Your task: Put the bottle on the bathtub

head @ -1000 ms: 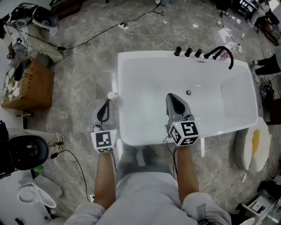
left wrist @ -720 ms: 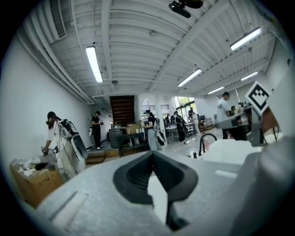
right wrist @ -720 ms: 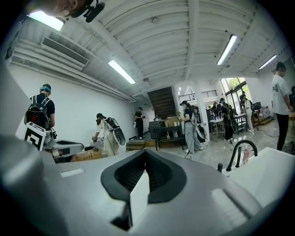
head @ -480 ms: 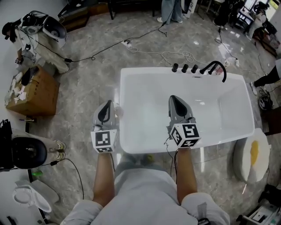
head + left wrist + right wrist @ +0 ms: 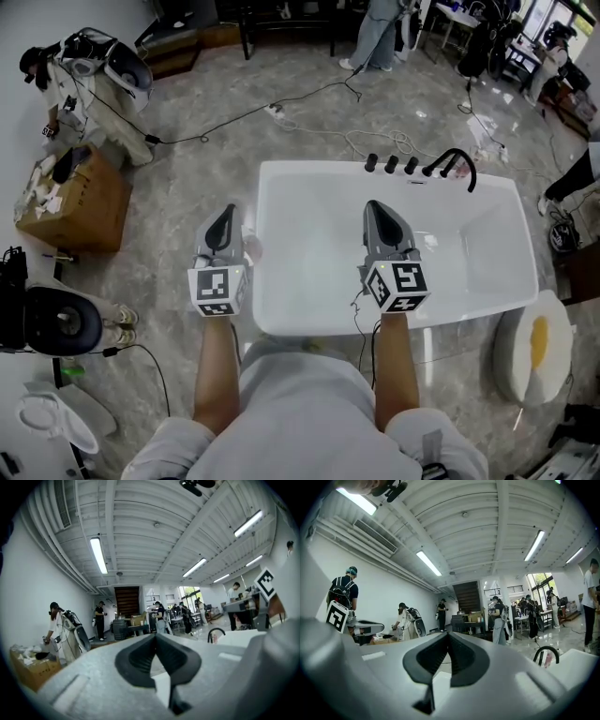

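Note:
A white bathtub (image 5: pixel 309 171) fills the middle of the head view, with a black faucet (image 5: pixel 457 159) at its far end. A small white bottle (image 5: pixel 253 248) stands on the tub's left rim, partly hidden by my left gripper (image 5: pixel 225 214). That gripper hovers above the rim, shut, with nothing between its pads. My right gripper (image 5: pixel 373 208) hangs over the tub's basin, also shut and empty. The left gripper view shows the left gripper (image 5: pixel 155 637) with its pads met and pointing level across the room. The right gripper (image 5: pixel 448 637) looks the same in its own view.
A cardboard box (image 5: pixel 66 202) sits on the floor at the left. A white fixture with a yellow patch (image 5: pixel 534 342) lies right of the tub. Cables (image 5: pixel 281 112) run over the grey floor beyond it. People stand at the far end of the room (image 5: pixel 501 616).
Both grippers have risen together above the tub and stayed shut. The bottle stays on the left rim, and more of the room beyond the tub shows now.

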Tool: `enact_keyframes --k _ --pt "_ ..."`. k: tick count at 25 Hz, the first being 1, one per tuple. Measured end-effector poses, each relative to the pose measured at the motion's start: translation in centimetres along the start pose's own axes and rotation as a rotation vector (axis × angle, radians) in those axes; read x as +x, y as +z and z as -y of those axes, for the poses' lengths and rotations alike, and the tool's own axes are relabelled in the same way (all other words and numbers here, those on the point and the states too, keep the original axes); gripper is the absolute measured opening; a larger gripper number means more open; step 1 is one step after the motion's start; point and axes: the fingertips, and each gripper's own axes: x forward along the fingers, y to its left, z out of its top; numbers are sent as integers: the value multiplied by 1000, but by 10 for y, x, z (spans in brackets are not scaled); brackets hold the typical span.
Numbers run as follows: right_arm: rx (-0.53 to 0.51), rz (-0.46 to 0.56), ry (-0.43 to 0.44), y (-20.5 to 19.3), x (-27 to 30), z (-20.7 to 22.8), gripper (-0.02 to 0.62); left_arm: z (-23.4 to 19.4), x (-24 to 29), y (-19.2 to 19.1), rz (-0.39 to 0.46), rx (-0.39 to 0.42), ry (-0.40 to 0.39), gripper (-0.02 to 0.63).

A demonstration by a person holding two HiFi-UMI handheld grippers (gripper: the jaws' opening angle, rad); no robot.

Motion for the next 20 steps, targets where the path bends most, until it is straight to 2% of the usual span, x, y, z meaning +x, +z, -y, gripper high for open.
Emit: enact_keyframes --k 20 --pt "-27 31 14 14 -11 -5 3 4 -16 21 46 24 13 -2"
